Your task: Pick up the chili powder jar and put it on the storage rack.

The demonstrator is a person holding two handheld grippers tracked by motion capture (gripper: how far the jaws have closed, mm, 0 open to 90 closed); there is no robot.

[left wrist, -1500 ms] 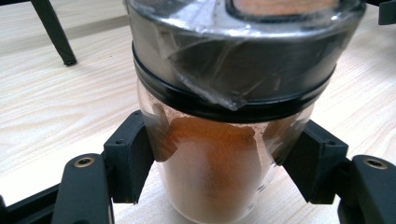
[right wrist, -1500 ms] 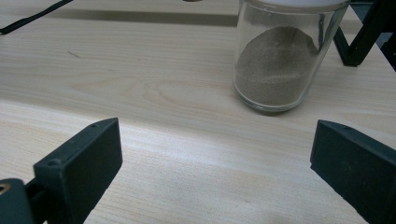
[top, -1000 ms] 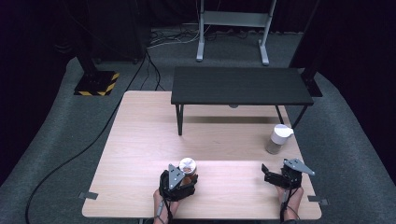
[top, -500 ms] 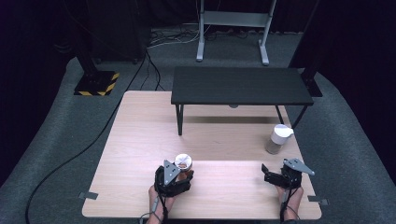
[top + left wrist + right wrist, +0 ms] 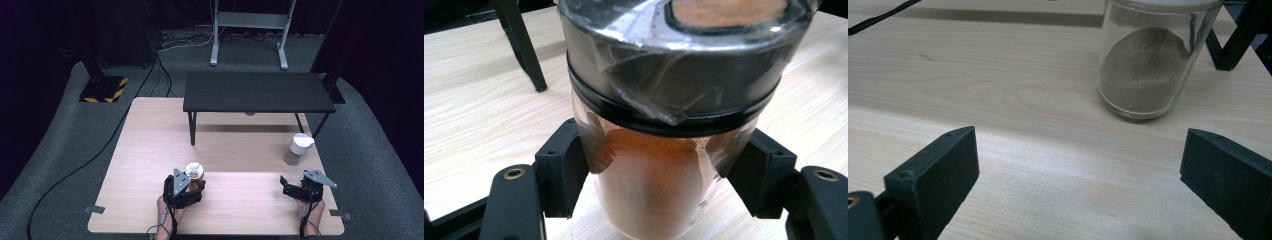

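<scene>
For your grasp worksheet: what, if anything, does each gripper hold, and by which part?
The left gripper clamps the spice jar by its glass body, below the lid. The right gripper holds nothing.

the left gripper (image 5: pixel 186 186) clasps a clear glass jar of orange-brown powder (image 5: pixel 194 175) on the light wooden table (image 5: pixel 150 145); the right gripper (image 5: pixel 292 189) rests near a white-lidded glass jar (image 5: pixel 297 149).

- The high view looks forward and down from above the near edge of the table (image 5: pixel 150 150), taking in all of it.
- The left gripper view sits very close to the jar (image 5: pixel 664 150), facing 12 o'clock.
- The right gripper view lies low, facing the shaker (image 5: pixel 1148 65) at 1 o'clock.
- All share the tabletop.
</scene>
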